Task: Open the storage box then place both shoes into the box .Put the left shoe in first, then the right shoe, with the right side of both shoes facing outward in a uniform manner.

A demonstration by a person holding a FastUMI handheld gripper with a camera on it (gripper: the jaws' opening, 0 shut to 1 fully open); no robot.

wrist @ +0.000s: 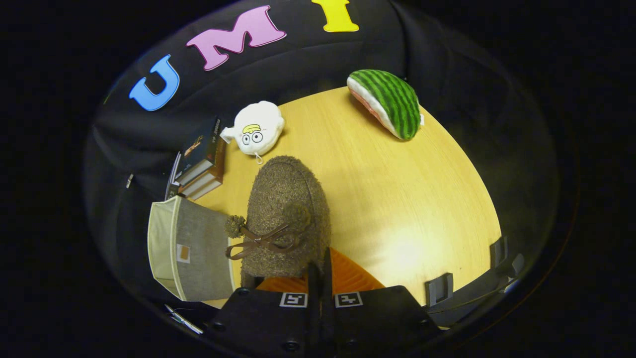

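A brown fuzzy shoe (288, 214) with a brown bow and two pom-poms sits just ahead of my fingers, toe pointing away from me. My gripper (320, 278) is shut, its two fingers pressed close together on the shoe's rear edge. The shoe seems lifted over the wooden table (397, 199). Right beside the shoe, on its left, stands the grey fabric storage box (191, 248) with a pale inner wall showing on its far left side. I cannot tell whether this is the left or the right shoe.
A stack of books (201, 161) lies beyond the box. A white plush toy (258, 128) lies beyond the shoe's toe, and a watermelon plush (390, 102) sits at the table's far edge. Black clamps (439, 288) grip the table's near right edge.
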